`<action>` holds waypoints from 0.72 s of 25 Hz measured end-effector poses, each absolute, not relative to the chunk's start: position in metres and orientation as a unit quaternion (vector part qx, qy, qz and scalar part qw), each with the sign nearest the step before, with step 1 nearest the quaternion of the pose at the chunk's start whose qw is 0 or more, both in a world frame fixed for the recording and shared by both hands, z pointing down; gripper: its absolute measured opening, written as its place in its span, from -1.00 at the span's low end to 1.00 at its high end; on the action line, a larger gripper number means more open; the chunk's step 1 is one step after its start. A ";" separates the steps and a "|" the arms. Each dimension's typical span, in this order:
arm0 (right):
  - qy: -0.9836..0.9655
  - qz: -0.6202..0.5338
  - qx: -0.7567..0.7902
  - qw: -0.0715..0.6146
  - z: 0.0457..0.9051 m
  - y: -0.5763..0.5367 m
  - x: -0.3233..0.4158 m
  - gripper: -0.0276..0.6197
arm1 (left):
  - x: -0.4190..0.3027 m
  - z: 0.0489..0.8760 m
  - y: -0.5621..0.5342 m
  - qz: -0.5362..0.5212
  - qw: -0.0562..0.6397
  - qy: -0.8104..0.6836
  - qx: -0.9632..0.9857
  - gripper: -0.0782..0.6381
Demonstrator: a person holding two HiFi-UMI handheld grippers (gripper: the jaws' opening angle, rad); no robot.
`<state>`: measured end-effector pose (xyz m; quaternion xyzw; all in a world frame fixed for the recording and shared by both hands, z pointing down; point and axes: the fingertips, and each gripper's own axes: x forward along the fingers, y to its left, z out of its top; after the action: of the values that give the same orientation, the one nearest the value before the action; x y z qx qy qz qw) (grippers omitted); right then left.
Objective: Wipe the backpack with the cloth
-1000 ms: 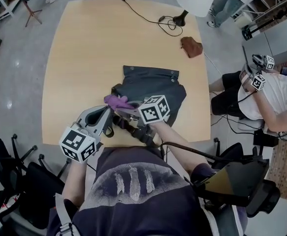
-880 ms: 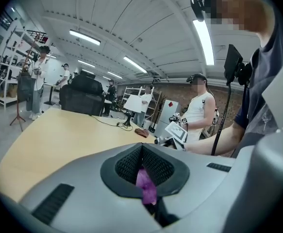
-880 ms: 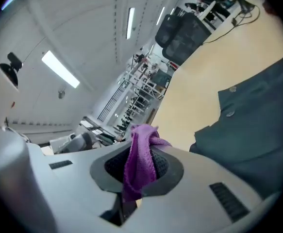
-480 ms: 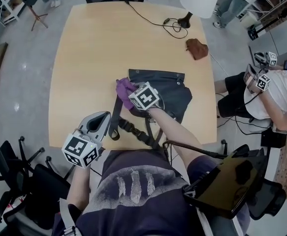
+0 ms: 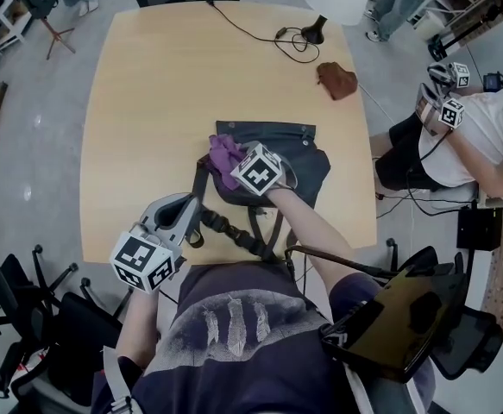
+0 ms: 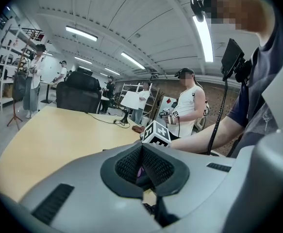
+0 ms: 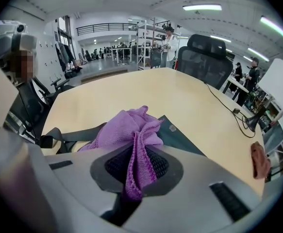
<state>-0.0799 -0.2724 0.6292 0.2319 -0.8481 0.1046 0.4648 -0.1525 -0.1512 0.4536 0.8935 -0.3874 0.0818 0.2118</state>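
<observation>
1. Cloth (image 5: 224, 156) is clamped in the right gripper (image 5: 236, 165), on the backpack's (image 5: 307, 160) 9 o'clock edge.
2. Backpack body is spread toward 3 o'clock from those jaws.
3. Left gripper (image 5: 180, 216), jaws together and empty, is held farther off at 7 o'clock.

Bright, even overhead light from ceiling strip lights (image 6: 203, 38), strips blown out. Soft shadows on table (image 5: 147, 102). Gripper views: heavy fisheye, dark vignette corners, near-field soft. Head view sharp.
</observation>
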 end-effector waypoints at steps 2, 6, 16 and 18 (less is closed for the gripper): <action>-0.847 0.104 0.240 0.463 0.628 -0.276 -0.071 -0.82 | -0.152 0.455 -0.151 0.085 0.212 -0.387 0.894 -0.76; -0.841 0.102 0.258 0.465 0.625 -0.281 -0.046 -0.82 | -0.150 0.456 -0.149 0.088 0.215 -0.384 0.894 -0.76; -0.798 0.096 0.306 0.510 0.633 -0.292 0.055 -0.82 | -0.132 0.450 -0.153 0.090 0.208 -0.369 0.901 -0.76; -0.796 0.098 0.308 0.512 0.632 -0.292 0.063 -0.82 | -0.130 0.450 -0.154 0.091 0.209 -0.368 0.901 -0.76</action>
<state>0.0633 -0.2920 0.6320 0.3084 -0.7955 0.0982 0.5123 -0.1304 -0.1540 0.4503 0.9015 -0.3680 0.0911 0.2088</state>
